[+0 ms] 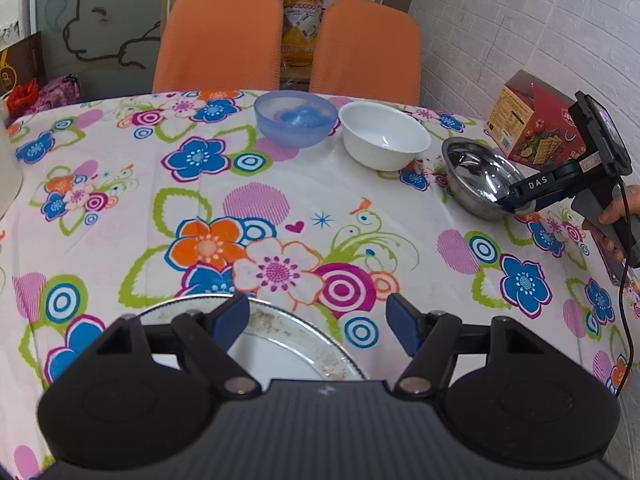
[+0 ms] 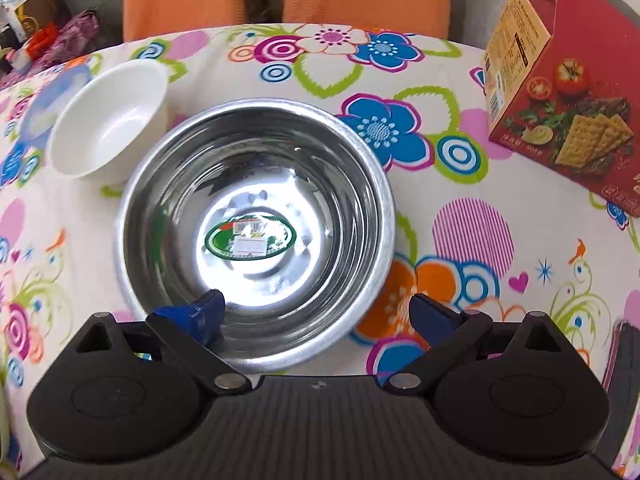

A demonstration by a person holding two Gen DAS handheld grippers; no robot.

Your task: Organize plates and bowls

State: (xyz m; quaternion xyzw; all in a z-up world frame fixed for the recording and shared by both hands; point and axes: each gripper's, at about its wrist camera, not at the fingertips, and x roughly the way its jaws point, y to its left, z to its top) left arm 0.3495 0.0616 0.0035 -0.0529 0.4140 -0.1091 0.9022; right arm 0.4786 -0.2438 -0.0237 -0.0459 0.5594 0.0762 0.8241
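The steel bowl [image 2: 256, 232] stands upright on the right part of the table, and a green oval sticker [image 2: 250, 236] lies on its bottom inside. The right gripper [image 2: 316, 312] is released, with its jaws spread wide. Its left blue finger [image 2: 200, 316] is inside the bowl at the near rim, and the other finger is outside, over the cloth; I cannot tell if the finger touches the metal. In the left wrist view a hand [image 1: 618, 216] holds this gripper's handle at the right edge of the table.

Just left of the steel bowl, a little farther, stands the white bowl [image 2: 108, 120], upright. Beyond it, more to the left, is the translucent blue bowl [image 1: 296, 118], close beside the white one.

At the near edge of the table lies a white plate [image 1: 288, 344] with a patterned rim. The left gripper [image 1: 316, 322] is above it, also released, jaws wide apart.

All this rests on a flowered tablecloth [image 1: 320, 184]. A red cracker box [image 2: 560, 92] stands at the far right, well apart from the steel bowl. Two orange chairs [image 1: 224, 36] are behind the table.
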